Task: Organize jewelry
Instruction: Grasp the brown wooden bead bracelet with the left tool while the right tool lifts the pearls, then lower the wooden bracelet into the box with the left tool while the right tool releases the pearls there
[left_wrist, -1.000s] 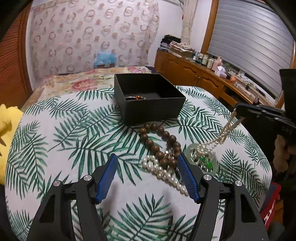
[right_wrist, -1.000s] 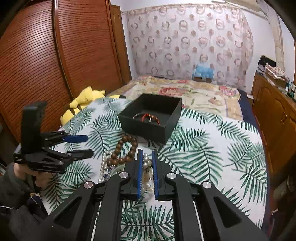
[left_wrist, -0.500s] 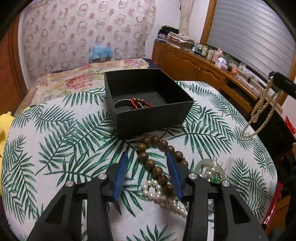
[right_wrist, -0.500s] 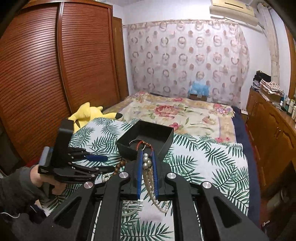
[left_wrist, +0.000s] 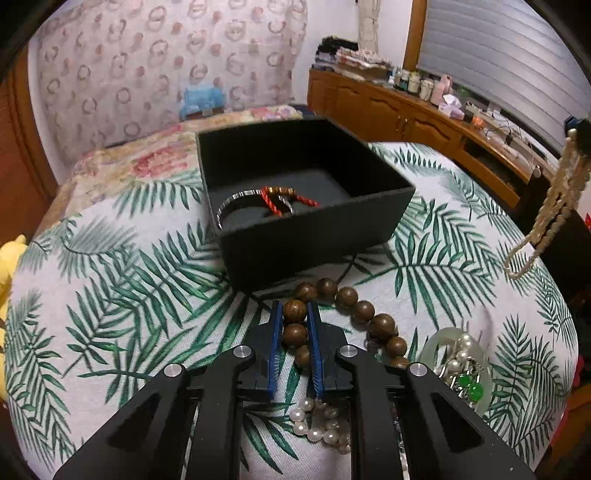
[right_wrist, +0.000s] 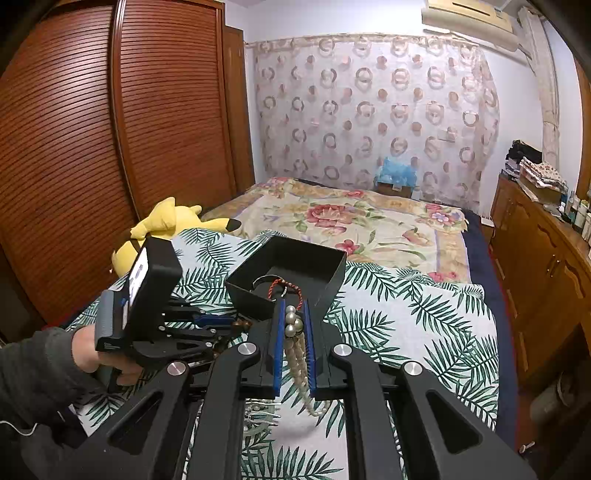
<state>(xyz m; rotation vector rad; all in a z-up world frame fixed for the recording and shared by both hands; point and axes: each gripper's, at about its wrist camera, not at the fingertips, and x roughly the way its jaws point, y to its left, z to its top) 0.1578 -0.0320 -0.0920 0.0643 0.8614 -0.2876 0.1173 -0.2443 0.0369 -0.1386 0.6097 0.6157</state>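
Note:
A black open box (left_wrist: 314, 236) sits on the palm-leaf cloth; inside lie a silver bangle (left_wrist: 231, 201) and a red cord bracelet (left_wrist: 284, 199). My left gripper (left_wrist: 294, 314) is shut on a brown wooden bead bracelet (left_wrist: 364, 312) lying in front of the box. My right gripper (right_wrist: 293, 314) is shut on a pearl necklace (right_wrist: 299, 365), which hangs in the air; it also shows in the left wrist view (left_wrist: 550, 218) at the right. The box (right_wrist: 314, 262) lies just beyond the right gripper.
A jade bangle (left_wrist: 439, 341) with pearls and green beads lies at the right; more pearls (left_wrist: 317, 424) lie under the left gripper. A yellow plush toy (right_wrist: 166, 225) sits at the left. A wooden dresser (left_wrist: 424, 122) stands at the right.
My left gripper closed on the wooden bead bracelet after moving forward toward the box. My right gripper lifted the pearl necklace off the cloth and carried it up toward the box.

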